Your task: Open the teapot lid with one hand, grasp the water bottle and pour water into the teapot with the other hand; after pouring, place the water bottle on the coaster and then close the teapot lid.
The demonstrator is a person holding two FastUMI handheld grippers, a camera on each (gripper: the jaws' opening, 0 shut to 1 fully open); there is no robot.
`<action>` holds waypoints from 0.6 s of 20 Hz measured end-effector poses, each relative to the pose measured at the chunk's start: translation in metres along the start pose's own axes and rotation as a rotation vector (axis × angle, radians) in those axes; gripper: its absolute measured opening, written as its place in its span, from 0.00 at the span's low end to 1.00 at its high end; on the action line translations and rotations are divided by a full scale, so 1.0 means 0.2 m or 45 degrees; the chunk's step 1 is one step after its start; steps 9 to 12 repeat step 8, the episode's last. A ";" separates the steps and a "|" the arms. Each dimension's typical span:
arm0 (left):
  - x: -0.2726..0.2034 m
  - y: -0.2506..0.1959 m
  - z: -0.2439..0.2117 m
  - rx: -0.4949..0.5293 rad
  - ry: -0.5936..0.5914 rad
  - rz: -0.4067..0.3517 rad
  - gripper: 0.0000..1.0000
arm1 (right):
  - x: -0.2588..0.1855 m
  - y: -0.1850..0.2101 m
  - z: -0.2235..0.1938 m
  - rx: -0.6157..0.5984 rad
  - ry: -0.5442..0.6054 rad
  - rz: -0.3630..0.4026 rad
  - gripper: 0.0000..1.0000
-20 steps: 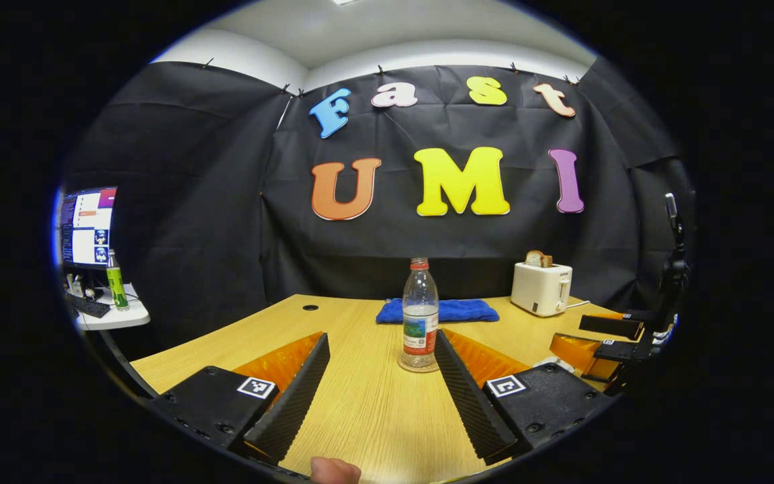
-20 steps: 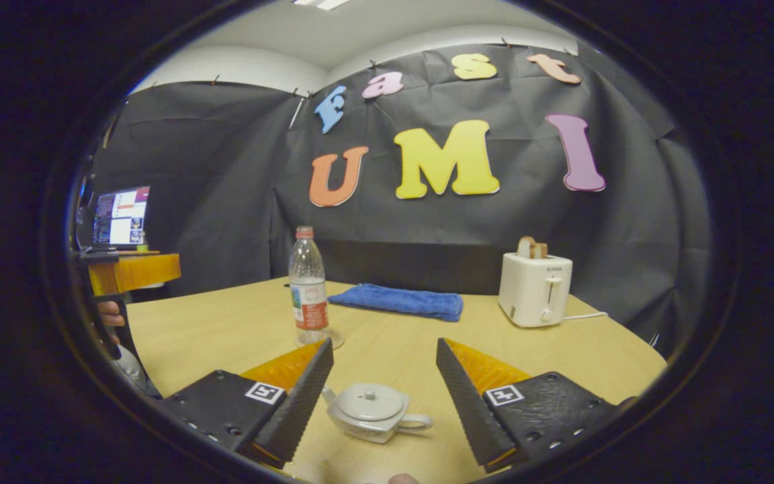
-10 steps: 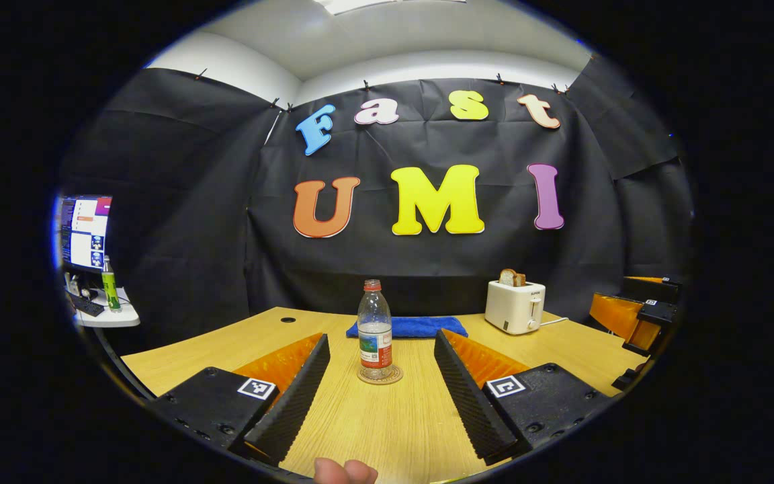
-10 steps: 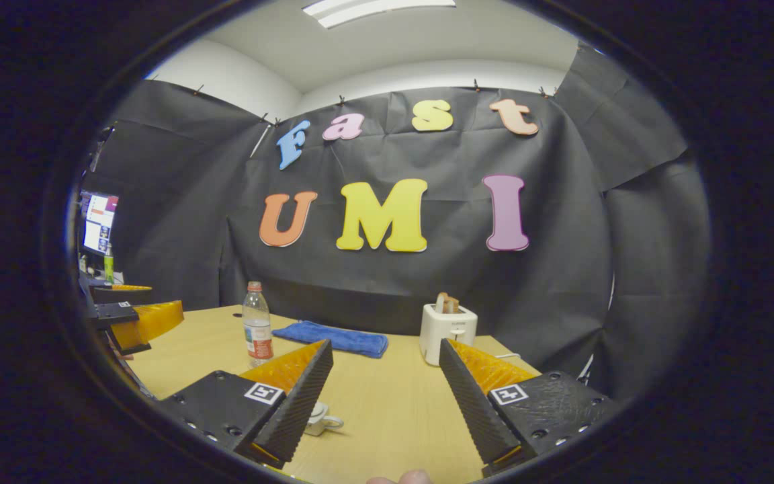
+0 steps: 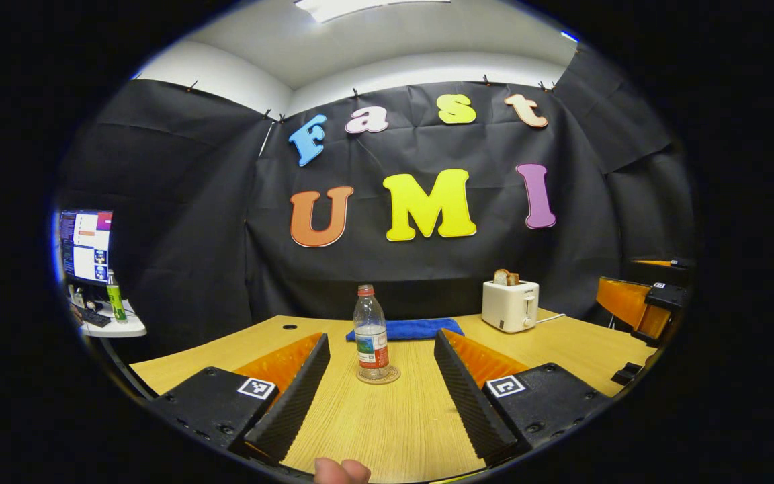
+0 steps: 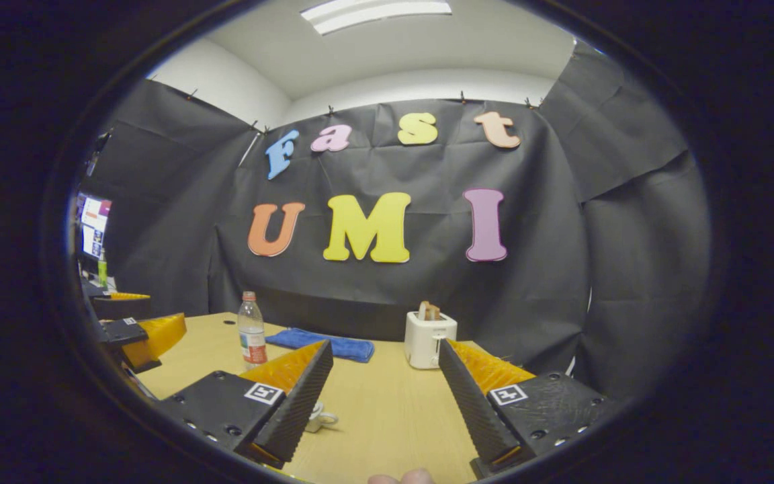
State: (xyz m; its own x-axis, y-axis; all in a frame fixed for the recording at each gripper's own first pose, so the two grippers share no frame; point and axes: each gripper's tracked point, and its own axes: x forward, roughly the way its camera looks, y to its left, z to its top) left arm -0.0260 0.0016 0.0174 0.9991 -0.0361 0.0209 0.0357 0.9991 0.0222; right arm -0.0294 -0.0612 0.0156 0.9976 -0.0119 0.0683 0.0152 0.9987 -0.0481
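Note:
A clear water bottle point(image 5: 371, 333) with a red cap stands upright on a round coaster point(image 5: 378, 375) on the wooden table point(image 5: 394, 430). My left gripper point(image 5: 381, 339) is open, a good way short of the bottle, with nothing between its fingers. In the right gripper view the bottle point(image 6: 251, 331) stands far left. A small white teapot point(image 6: 318, 417) peeks out from behind one finger of my open right gripper point(image 6: 385, 346); its lid is hidden. The right gripper point(image 5: 642, 302) also shows at the right edge of the left gripper view, and the left gripper point(image 6: 142, 333) at the left of the right gripper view.
A blue towel point(image 5: 404, 329) lies behind the bottle. A white toaster point(image 5: 509, 306) with bread in it stands at the back right. A side desk with a monitor point(image 5: 84, 245) and a green bottle point(image 5: 115, 297) is off to the left. A fingertip point(image 5: 341, 470) shows at the bottom.
Both grippers have drawn back from the table's objects. The bottle looks smaller and farther. The teapot, earlier between the right gripper's fingers, now sits mostly behind one finger.

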 end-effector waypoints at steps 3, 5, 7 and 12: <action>-0.01 0.00 0.01 0.002 -0.007 -0.004 0.98 | 0.01 0.04 0.03 -0.022 -0.005 0.005 0.97; 0.00 0.04 0.01 0.000 -0.007 0.017 0.98 | 0.01 0.07 0.03 -0.022 -0.004 0.015 0.97; 0.01 0.05 0.00 -0.003 -0.002 0.022 0.98 | 0.01 0.09 0.04 -0.022 -0.010 0.024 0.95; 0.01 0.05 -0.01 -0.001 0.001 0.019 0.98 | 0.01 0.10 0.04 -0.023 -0.017 0.025 0.95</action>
